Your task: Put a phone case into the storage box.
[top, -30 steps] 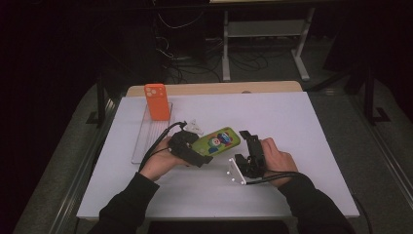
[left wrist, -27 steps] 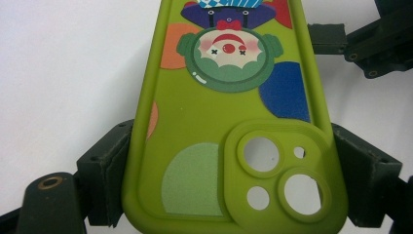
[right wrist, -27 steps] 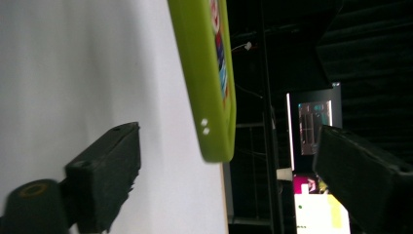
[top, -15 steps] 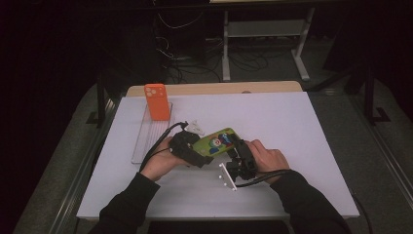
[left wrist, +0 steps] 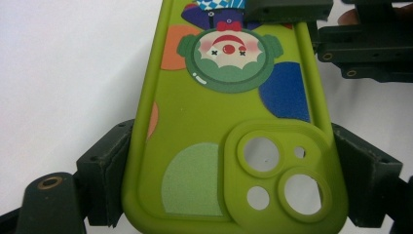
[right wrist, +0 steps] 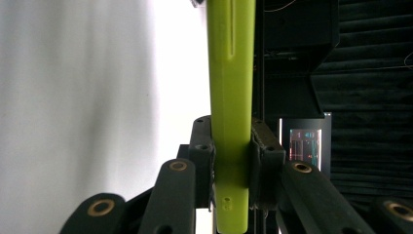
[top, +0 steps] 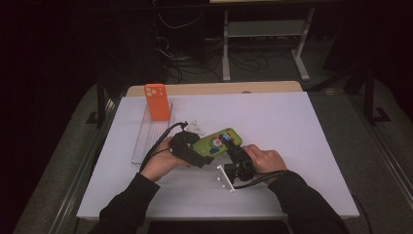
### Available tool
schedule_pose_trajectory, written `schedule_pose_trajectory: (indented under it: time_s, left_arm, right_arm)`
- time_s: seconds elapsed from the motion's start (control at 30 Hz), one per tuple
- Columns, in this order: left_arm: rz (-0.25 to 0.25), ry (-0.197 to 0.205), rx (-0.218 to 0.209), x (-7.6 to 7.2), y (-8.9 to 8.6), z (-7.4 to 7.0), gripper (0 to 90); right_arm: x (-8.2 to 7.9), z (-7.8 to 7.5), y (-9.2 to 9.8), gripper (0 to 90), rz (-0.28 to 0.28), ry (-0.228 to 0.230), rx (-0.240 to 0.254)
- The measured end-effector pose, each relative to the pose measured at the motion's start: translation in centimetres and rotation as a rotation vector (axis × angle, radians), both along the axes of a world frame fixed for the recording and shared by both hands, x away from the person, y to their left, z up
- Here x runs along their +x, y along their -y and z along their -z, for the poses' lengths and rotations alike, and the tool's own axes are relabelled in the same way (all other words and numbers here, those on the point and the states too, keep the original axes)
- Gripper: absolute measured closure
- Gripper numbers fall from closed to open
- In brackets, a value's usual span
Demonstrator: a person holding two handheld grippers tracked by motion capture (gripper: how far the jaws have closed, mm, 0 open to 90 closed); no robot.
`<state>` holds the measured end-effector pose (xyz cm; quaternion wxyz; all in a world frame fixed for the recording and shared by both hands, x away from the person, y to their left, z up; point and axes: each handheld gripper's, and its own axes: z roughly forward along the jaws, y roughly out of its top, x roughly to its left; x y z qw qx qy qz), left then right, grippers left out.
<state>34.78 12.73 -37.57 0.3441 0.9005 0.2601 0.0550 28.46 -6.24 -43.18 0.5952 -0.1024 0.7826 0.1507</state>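
A lime-green phone case (top: 216, 142) with a clown print hangs just above the white table (top: 292, 126), held between both grippers. My left gripper (top: 200, 153) is shut across the width of its camera-hole end, and its jaws press both long edges (left wrist: 229, 126). My right gripper (top: 234, 147) has just been closing its jaws on the opposite end. Its pads now pinch the case's front and back faces (right wrist: 231, 97), seen edge-on. The right gripper's jaw also shows at the top of the left gripper view (left wrist: 292, 9).
An orange phone case (top: 157, 101) stands upright at the far end of a clear tray (top: 146, 141) on the table's left. A small white three-cornered piece (top: 196, 127) lies just beyond the grippers. Dark floor, cables and a desk frame lie past the far edge.
My right gripper has shifted left to the case's end and its jaws have closed from wide apart onto the case. The left gripper and the case have stayed put.
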Motion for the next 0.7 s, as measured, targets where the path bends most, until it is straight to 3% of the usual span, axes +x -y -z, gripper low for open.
schedule_pose_trajectory:
  time_s: [0.27, 0.3, 0.43, 0.5, 0.53, 0.6, 0.63, 0.7]
  left_arm:
    - [0.013, 0.005, -0.003, 0.0, -0.3, -0.1, 14.3]
    - [0.019, 0.021, 0.010, 0.0, -0.4, -0.2, 12.9]
    - [0.008, 0.005, -0.023, 0.0, -0.6, -0.3, 2.6]
    - [0.013, 0.011, -0.017, 0.0, -0.9, -0.4, 1.5]
    - [0.001, 0.007, -0.034, 0.0, -1.0, -0.5, 0.7]
    - [-0.011, 0.002, -0.051, -0.1, -1.2, -0.5, 0.2]
    - [0.002, 0.006, -0.036, 0.0, -1.3, -0.6, 0.2]
    - [-0.006, 0.013, -0.046, 0.0, -1.4, -0.5, 0.2]
  right_arm:
    - [-0.1, 0.3, 0.0, 75.6, -0.001, 0.012, 0.003]
    - [-0.1, 0.3, 0.0, 75.7, -0.001, 0.009, 0.010]
    - [0.0, 0.1, 0.2, 75.8, 0.012, -0.007, 0.023]
    - [0.1, 0.0, 0.4, 75.7, 0.019, -0.005, 0.027]
    - [0.2, 0.1, 0.5, 75.7, 0.020, -0.006, 0.051]
    - [0.3, -0.1, 0.8, 75.7, 0.032, -0.026, 0.078]
    - [0.4, -0.3, 1.0, 75.7, 0.038, -0.051, 0.067]
    - [0.5, -0.3, 1.3, 75.7, 0.067, -0.093, 0.135]
